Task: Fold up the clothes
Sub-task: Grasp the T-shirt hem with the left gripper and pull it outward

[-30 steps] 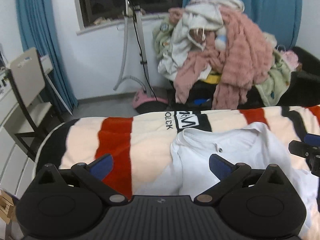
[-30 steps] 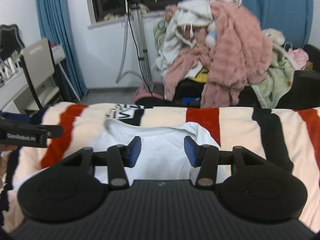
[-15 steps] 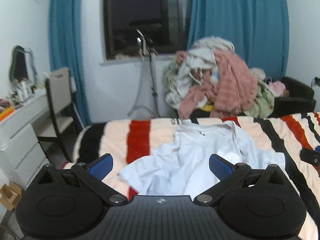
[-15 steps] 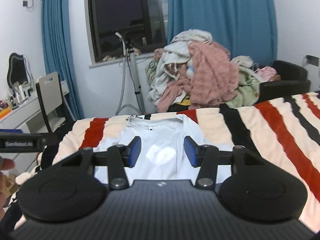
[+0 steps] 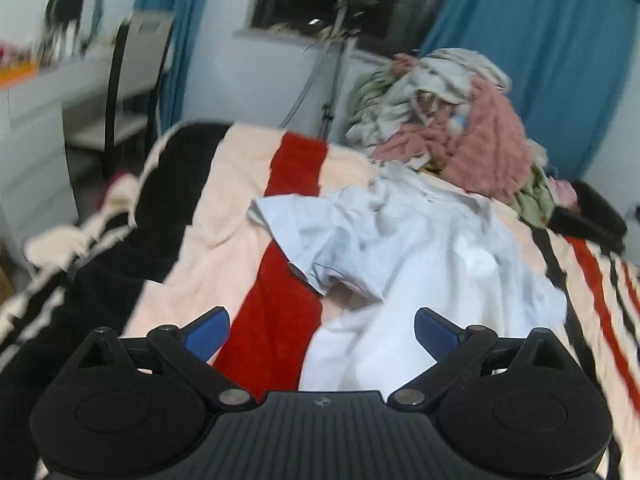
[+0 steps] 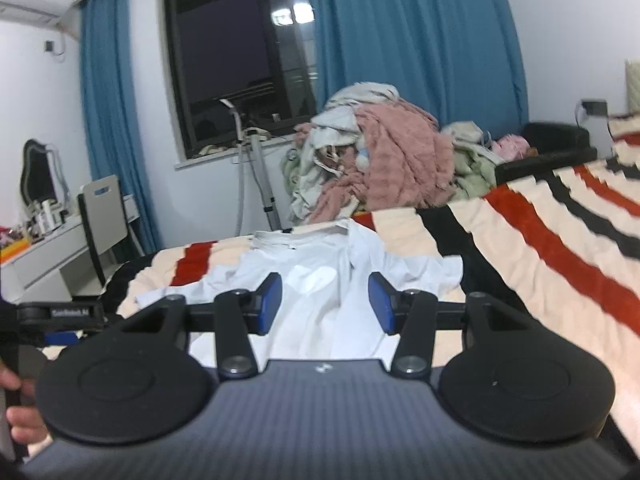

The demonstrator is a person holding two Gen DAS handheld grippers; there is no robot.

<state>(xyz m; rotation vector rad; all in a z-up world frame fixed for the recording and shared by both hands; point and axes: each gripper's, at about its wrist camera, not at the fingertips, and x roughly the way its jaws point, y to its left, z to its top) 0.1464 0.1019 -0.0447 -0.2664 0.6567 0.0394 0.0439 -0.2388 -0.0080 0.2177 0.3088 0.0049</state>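
A white T-shirt point(image 5: 420, 248) lies rumpled on the striped blanket point(image 5: 224, 208), collar at the far end, one sleeve sticking out to the left. It also shows in the right wrist view point(image 6: 320, 280). My left gripper point(image 5: 322, 330) is open and empty, held above the shirt's near left part. My right gripper point(image 6: 324, 298) is open and empty, held above the shirt's near hem. The left gripper's body shows at the left edge of the right wrist view point(image 6: 56, 314).
A heap of clothes with a pink fuzzy piece point(image 6: 392, 160) is piled beyond the bed's far end. A garment steamer stand point(image 6: 256, 168), a chair point(image 6: 104, 216) and a white desk point(image 6: 44, 256) stand at the left. Blue curtains flank a dark window.
Both grippers have pulled back from the collar toward the near end of the shirt. The left gripper has swung left. The shirt now lies more rumpled.
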